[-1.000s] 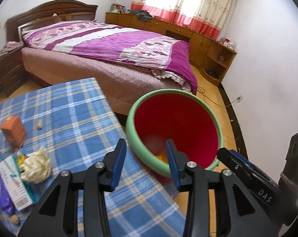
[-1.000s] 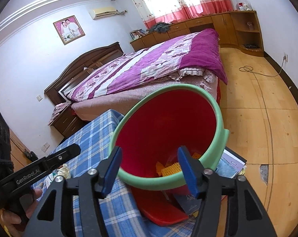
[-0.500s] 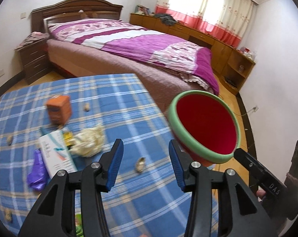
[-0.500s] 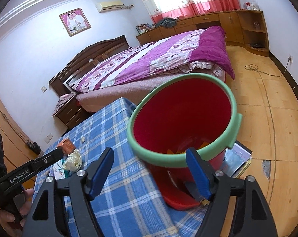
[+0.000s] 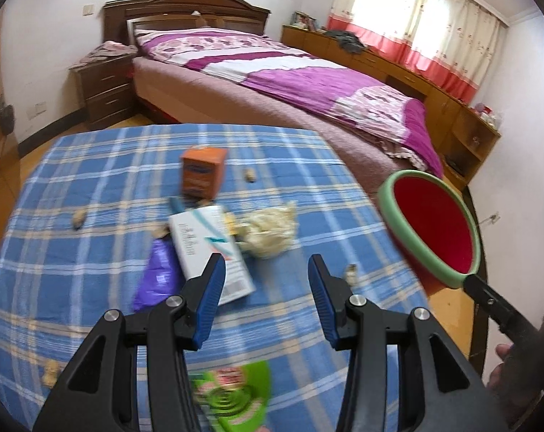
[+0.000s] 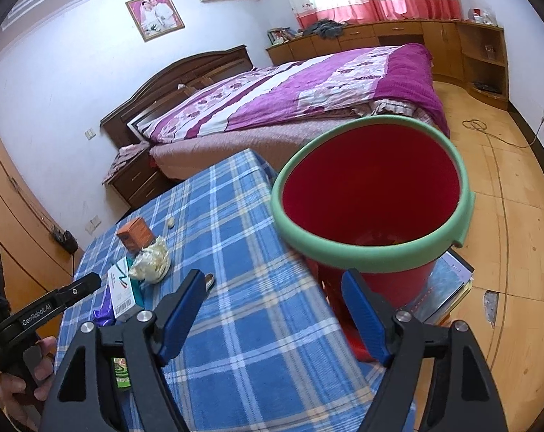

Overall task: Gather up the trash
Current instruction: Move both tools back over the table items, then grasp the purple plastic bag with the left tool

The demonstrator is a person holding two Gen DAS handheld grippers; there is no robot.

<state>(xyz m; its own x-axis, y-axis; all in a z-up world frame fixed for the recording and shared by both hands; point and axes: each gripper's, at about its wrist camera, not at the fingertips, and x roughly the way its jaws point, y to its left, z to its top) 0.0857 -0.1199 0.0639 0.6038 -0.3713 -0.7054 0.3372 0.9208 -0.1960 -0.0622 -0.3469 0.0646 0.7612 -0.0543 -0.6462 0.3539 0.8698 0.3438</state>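
Your left gripper (image 5: 263,280) hovers over the bench (image 5: 92,252), fingers apart, nothing between them. Trash sits just beyond the tips: white carton (image 5: 210,252) lies flat, its near end just past the left finger; crumpled cream wad (image 5: 270,232) is just right of the carton and slightly farther out. Purple wrapper (image 5: 156,277) lies on the carton's left, touching it. Orange box (image 5: 201,172) stands upright farther out, behind the carton. Small nut shells are scattered: one right of the orange box (image 5: 250,175), one far left (image 5: 78,219), one near the right finger (image 5: 351,273). Green printed packet (image 5: 232,392) lies under the gripper body at the near edge, blurred.

Your right gripper (image 6: 272,316) is also spread wide and empty, aimed across the bench's right edge. Red bin with green rim (image 6: 373,194) stands on the floor off that edge, just beyond the right finger, tilted toward the camera; a few scraps inside, hard to make out. It rests on a stack of books (image 6: 448,284).

Your left hand (image 6: 23,388) shows at the far left of the right wrist view, wrapped around the handle.
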